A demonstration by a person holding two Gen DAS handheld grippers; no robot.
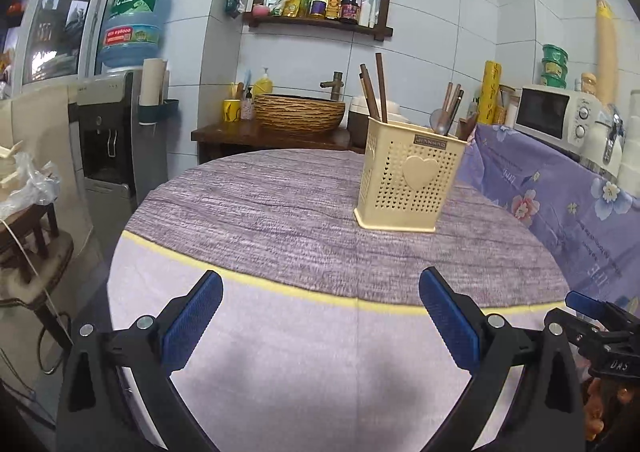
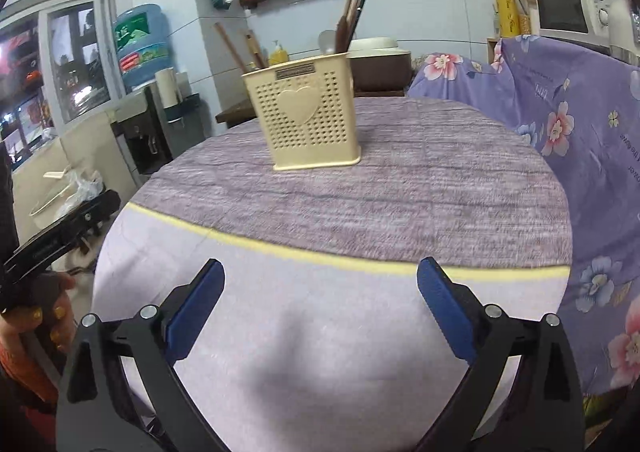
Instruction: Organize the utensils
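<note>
Utensils (image 1: 378, 92) stand upright in the caddy (image 1: 408, 180): light, stiff, slippery. Grasp mid-handle above the caddy rim. Left gripper (image 1: 320, 312) and right gripper (image 2: 320, 300) are spread wide, empty.

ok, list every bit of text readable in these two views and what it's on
"JIANHAO" (small, partly blurred): plate on the cream utensil holder.
"虎丘": label of the blue water jug.
"DAS": black body of the right tool, at the left view's right edge.
Unreadable: bottle labels on the wall shelf, small print on the purple floral cloth, the jug's red band.
</note>
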